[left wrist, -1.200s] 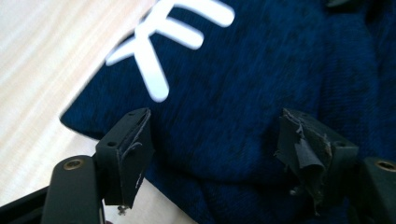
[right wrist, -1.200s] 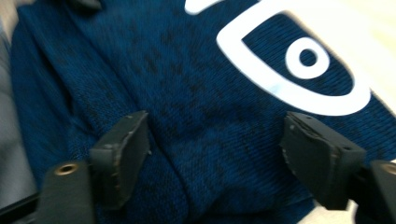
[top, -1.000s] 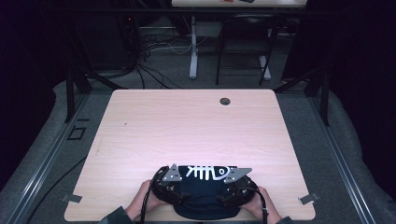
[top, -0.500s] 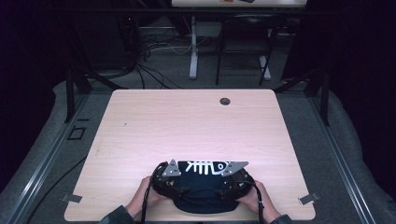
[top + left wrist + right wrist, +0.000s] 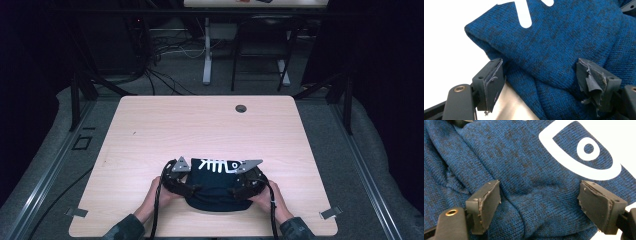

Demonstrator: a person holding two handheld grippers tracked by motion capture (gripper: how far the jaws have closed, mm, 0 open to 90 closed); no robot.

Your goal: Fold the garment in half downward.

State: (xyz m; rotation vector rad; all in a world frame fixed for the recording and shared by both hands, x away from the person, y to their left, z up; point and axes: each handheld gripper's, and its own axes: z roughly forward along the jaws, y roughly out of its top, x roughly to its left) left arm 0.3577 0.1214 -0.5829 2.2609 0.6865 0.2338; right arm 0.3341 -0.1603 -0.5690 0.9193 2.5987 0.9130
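Light wood-grain table (image 5: 150, 130) with rounded corners and a round cable grommet (image 5: 241, 108) near the far edge, right of centre; grey metal brackets project from the two near corners. The table stands on grey carpet inside a dark metal frame; behind the far edge are loose black cables on the floor and the white leg of a second desk, and the rest of the room is dark. A folded dark blue knit garment (image 5: 216, 186) with a white fish-skeleton print lies at the middle of the near edge, print side up and toward the far side. The left gripper (image 5: 192, 188) sits at the garment's left end, held by the left hand (image 5: 157, 192); the right gripper (image 5: 232, 190) sits at its right end, held by the right hand (image 5: 267, 197). In the left gripper view the jaws stand spread wide with a thick fold of the knit between them, the worn pads (image 5: 591, 83) not pressing it. In the right gripper view the jaws are likewise spread over the fabric beside the white fish-head outline (image 5: 584, 160), pads (image 5: 487, 203) clear of any pinch
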